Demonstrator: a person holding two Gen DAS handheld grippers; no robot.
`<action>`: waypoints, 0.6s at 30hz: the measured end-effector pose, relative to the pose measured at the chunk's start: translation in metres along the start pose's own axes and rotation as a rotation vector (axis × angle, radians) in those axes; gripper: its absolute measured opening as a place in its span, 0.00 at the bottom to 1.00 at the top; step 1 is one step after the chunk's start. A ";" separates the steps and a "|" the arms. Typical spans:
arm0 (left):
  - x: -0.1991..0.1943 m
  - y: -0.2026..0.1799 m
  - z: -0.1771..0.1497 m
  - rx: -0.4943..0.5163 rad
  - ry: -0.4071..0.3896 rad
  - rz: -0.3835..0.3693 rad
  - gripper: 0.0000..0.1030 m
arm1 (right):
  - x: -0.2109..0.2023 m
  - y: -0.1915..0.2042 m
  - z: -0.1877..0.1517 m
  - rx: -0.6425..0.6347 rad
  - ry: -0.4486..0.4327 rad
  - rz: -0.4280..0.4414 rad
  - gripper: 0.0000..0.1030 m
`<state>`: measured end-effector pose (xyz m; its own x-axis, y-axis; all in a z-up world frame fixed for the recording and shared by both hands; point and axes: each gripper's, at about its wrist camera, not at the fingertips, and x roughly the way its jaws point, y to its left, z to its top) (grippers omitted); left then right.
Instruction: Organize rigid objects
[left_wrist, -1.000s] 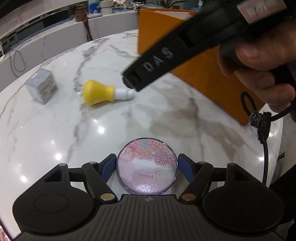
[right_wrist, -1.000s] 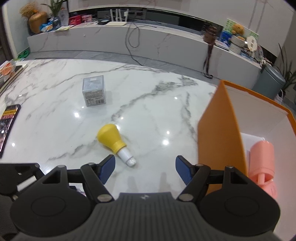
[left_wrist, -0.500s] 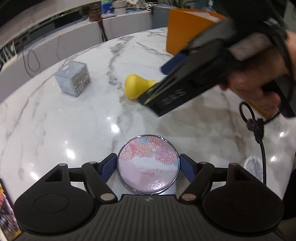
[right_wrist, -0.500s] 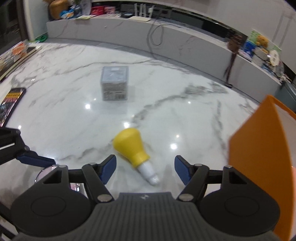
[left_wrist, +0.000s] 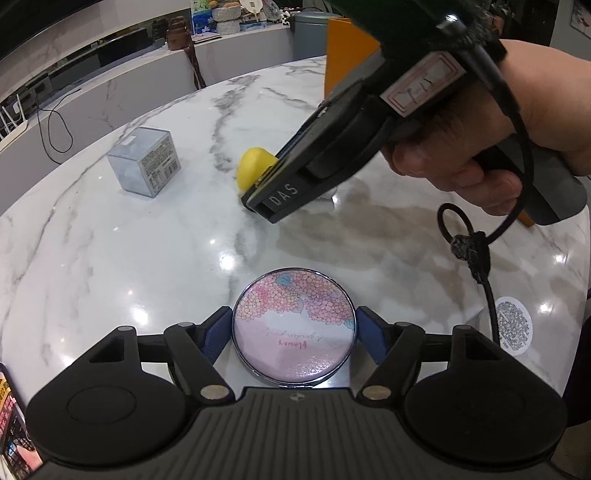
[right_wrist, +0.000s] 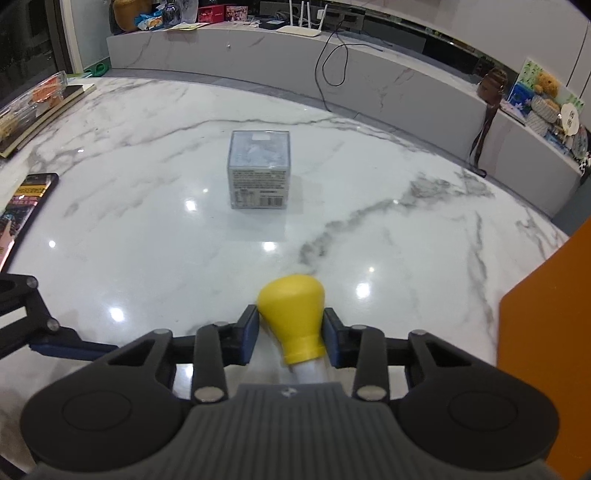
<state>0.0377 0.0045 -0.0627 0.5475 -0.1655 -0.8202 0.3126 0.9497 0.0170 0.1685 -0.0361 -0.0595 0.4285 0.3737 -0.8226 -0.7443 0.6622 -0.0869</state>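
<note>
Since a moment ago, right gripper (right_wrist: 291, 341) has dropped and clamped onto yellow bulb (right_wrist: 293, 314) on marble table (right_wrist: 147, 229), while left gripper (left_wrist: 294, 334) brackets, apparently without squeezing, floral round compact (left_wrist: 294, 330).

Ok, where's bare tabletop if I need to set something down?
Free: the marble between the clear cube and the yellow bulb, and left of the cube toward the books. Crowded: near the orange box and round compact.

Glossy marble table (right_wrist: 147, 229), marble counter (right_wrist: 369, 70)
</note>
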 end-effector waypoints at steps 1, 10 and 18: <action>0.001 0.002 0.000 -0.005 0.001 0.002 0.81 | 0.000 0.001 0.000 -0.004 0.000 0.000 0.35; -0.009 0.006 0.008 -0.024 -0.026 0.015 0.81 | -0.009 -0.006 0.003 0.046 -0.013 -0.001 0.35; -0.019 0.007 0.022 -0.039 -0.060 0.020 0.81 | -0.026 -0.019 0.006 0.083 -0.047 -0.015 0.34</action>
<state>0.0465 0.0083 -0.0350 0.5995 -0.1608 -0.7841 0.2710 0.9625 0.0097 0.1743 -0.0542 -0.0326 0.4638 0.3921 -0.7944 -0.6934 0.7188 -0.0501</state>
